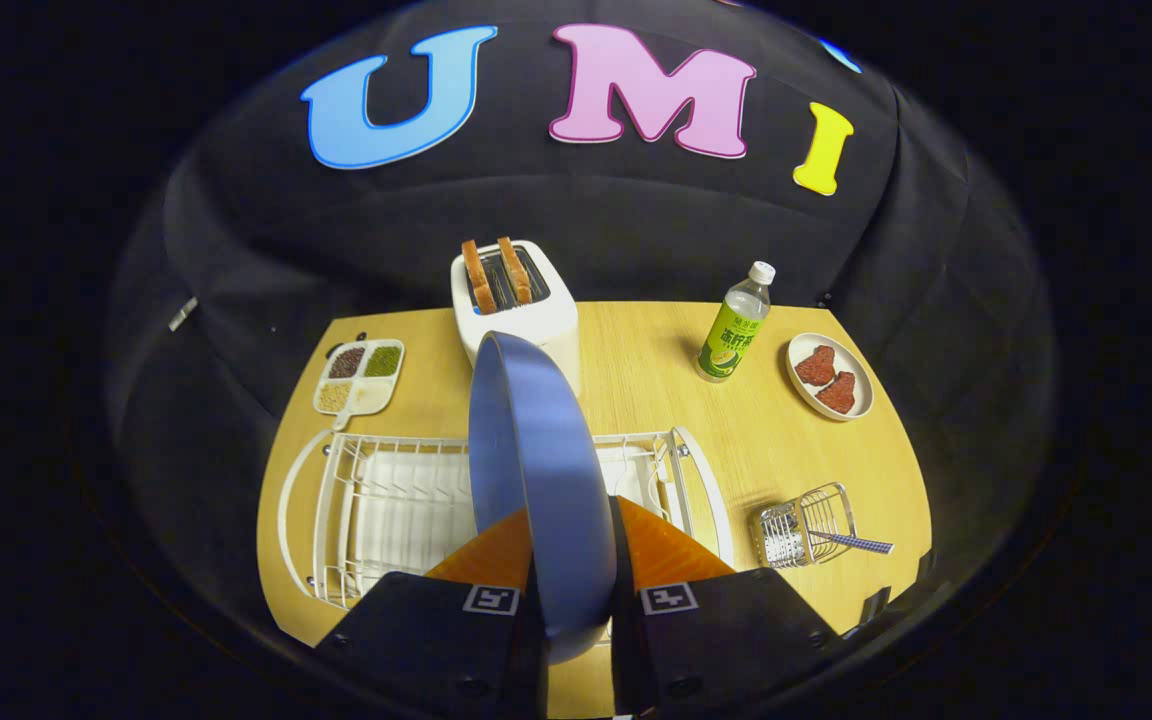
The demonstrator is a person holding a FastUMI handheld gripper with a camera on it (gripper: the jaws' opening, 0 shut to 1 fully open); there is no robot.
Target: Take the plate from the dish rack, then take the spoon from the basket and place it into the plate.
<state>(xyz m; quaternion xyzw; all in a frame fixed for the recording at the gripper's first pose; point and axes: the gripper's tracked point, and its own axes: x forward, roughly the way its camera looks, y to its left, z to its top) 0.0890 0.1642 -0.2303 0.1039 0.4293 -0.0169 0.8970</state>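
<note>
Gripper view, claw: our claw (573,560) is closed edge-on across the round blue plate (536,470), one finger pressed on each face, so we carry it upright, on its rim.
Gripper view, plate: it stands between the fingers, lifted above the white wire dish rack (376,510), which lies on the wooden desk (656,390) just beyond them.
Gripper view, spoon: the metal spoon (851,542) rests in the small wire basket (804,527), near and to the right of the rack, handle poking out to the right.
Gripper view, far things: a white toaster with two bread slices (514,295) sits behind the plate; a green-labelled bottle (734,325) and a small white dish of red meat (829,377) are far right; a divided tray of grains (359,377) is far left.
Risk, grip: we judge the smooth plate could slide or swing in so narrow a hold.
Risk, travel: tilting it flat too low may knock the rack's wires.
Risk, landing: set too near the basket, it could nudge the spoon.
</note>
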